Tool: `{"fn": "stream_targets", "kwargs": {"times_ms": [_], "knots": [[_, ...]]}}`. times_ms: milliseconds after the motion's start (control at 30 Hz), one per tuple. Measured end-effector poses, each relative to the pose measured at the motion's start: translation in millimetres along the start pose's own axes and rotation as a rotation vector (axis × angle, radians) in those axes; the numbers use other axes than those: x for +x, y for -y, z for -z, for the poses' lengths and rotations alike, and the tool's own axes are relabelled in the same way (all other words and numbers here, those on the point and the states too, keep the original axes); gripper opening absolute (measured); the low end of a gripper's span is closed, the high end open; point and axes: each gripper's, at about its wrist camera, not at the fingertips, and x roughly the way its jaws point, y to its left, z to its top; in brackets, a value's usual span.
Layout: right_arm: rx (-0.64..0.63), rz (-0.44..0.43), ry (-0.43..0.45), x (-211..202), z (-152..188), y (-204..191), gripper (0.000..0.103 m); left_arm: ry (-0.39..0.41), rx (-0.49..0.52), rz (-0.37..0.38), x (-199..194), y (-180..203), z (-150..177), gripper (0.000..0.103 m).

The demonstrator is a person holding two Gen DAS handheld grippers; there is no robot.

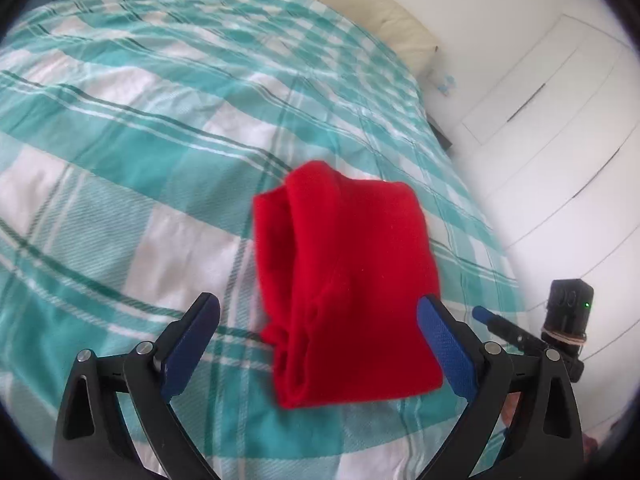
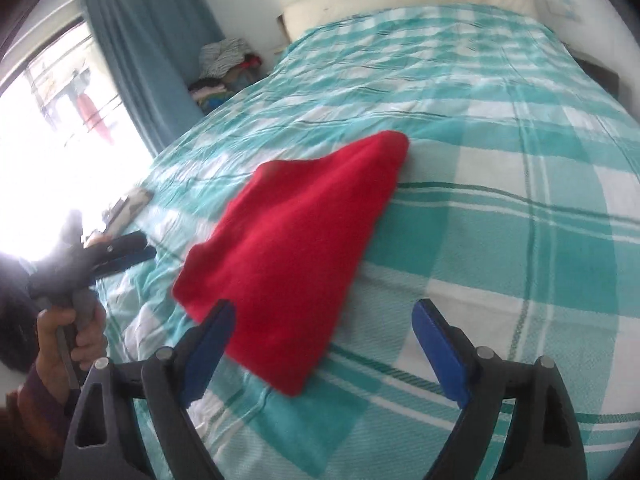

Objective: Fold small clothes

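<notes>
A: Red garment (image 1: pixel 344 288) lying flat on the bed (image 1: pixel 120 160), on the teal-and-white checked cover, near the bed's close edge. Folded over on itself already, layered edges showing along one side. Probably laid there for the flat, roomy backing under each fold.

B: Held by anything?

A: No. Left tool (image 1: pixel 320 320) spread wide, blue pads either side of the cloth's near end, nothing pinched between them. Right tool (image 2: pixel 324 328) wide open too, one pad overlapping the garment's near corner in view, contact impossible to judge, no grip on it.

B: Why both hanging open like that?

A: Likely a release, leaving the fold to settle on its own. Could equally be lining up for another fold. Hard to say from here.
</notes>
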Motion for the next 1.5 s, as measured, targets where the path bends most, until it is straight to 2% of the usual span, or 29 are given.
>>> {"fn": "stream_targets", "kwargs": {"times_ms": [133, 233, 267, 300, 333, 367, 400, 433, 500, 533, 600, 700, 800, 833, 867, 900, 933, 967, 1000, 1100, 1133, 1167, 1233, 1267, 1333, 1400, 1500], "knots": [[0.186, -0.136, 0.000, 36, -19, 26, 0.089, -0.138, -0.003, -0.055, 52, -11, -13, 0.099], [0.230, -0.194, -0.036, 75, -26, 25, 0.088, -0.168, 0.005, -0.084, 75, -15, -14, 0.099], [0.229, -0.210, -0.051, 89, -27, 21, 0.084, -0.163, 0.020, -0.088, 79, -13, -15, 0.099], [0.215, -0.207, -0.069, 102, -28, 16, 0.073, -0.150, 0.041, -0.096, 81, -9, -14, 0.099], [0.177, -0.166, -0.081, 112, -28, 7, 0.066, -0.140, 0.067, -0.111, 84, -4, -14, 0.095], [0.106, -0.086, -0.085, 119, -29, -6, 0.057, -0.138, 0.097, -0.131, 87, 2, -13, 0.066], [-0.001, 0.027, -0.082, 123, -30, -24, 0.047, -0.155, 0.123, -0.127, 91, 6, -10, 0.044], [-0.103, 0.114, -0.070, 124, -30, -43, 0.043, -0.171, 0.125, -0.121, 94, 10, -9, 0.028], [-0.254, 0.227, -0.030, 119, -28, -77, 0.033, -0.134, 0.155, -0.166, 88, 22, -8, 0.023], [-0.303, 0.246, -0.006, 112, -27, -90, 0.032, -0.116, 0.172, -0.172, 81, 28, -9, 0.021], [-0.351, 0.250, 0.040, 92, -30, -103, 0.029, -0.066, 0.184, -0.141, 62, 41, -13, 0.021], [-0.354, 0.222, 0.116, 54, -44, -110, 0.029, 0.010, 0.190, -0.065, 32, 65, -26, 0.020], [-0.317, 0.199, 0.156, 19, -65, -95, 0.029, 0.054, 0.244, -0.043, 23, 99, -33, 0.022], [-0.295, 0.192, 0.145, 15, -70, -87, 0.029, 0.053, 0.251, -0.054, 27, 106, -32, 0.030], [-0.269, 0.186, 0.124, 12, -73, -74, 0.031, 0.050, 0.247, -0.075, 34, 110, -28, 0.045], [-0.241, 0.183, 0.104, 9, -73, -58, 0.042, 0.046, 0.239, -0.109, 42, 110, -21, 0.057], [-0.218, 0.212, 0.081, 6, -68, -42, 0.051, 0.045, 0.233, -0.157, 49, 107, -10, 0.074], [-0.202, 0.263, 0.059, 4, -60, -27, 0.075, 0.053, 0.233, -0.209, 54, 103, 2, 0.077], [-0.189, 0.320, 0.039, -1, -48, -11, 0.088, 0.059, 0.242, -0.259, 57, 99, 15, 0.077], [-0.155, 0.450, -0.012, -24, -3, 24, 0.088, 0.080, 0.306, -0.383, 44, 96, 56, 0.078], [-0.148, 0.478, -0.012, -35, 14, 29, 0.088, 0.104, 0.332, -0.426, 34, 99, 70, 0.082], [-0.145, 0.508, -0.008, -46, 30, 30, 0.091, 0.136, 0.357, -0.473, 23, 104, 83, 0.091], [-0.154, 0.565, 0.033, -72, 60, 25, 0.097, 0.215, 0.402, -0.568, 3, 117, 104, 0.101], [-0.159, 0.587, 0.061, -83, 73, 17, 0.098, 0.254, 0.423, -0.597, -8, 125, 114, 0.101], [-0.169, 0.585, 0.117, -108, 94, 0, 0.098, 0.293, 0.440, -0.624, -24, 142, 128, 0.103], [-0.173, 0.607, 0.170, -127, 110, -20, 0.101, 0.305, 0.405, -0.645, -41, 155, 138, 0.103], [-0.172, 0.614, 0.205, -149, 125, -50, 0.102, 0.296, 0.334, -0.558, -67, 165, 155, 0.103]]}}
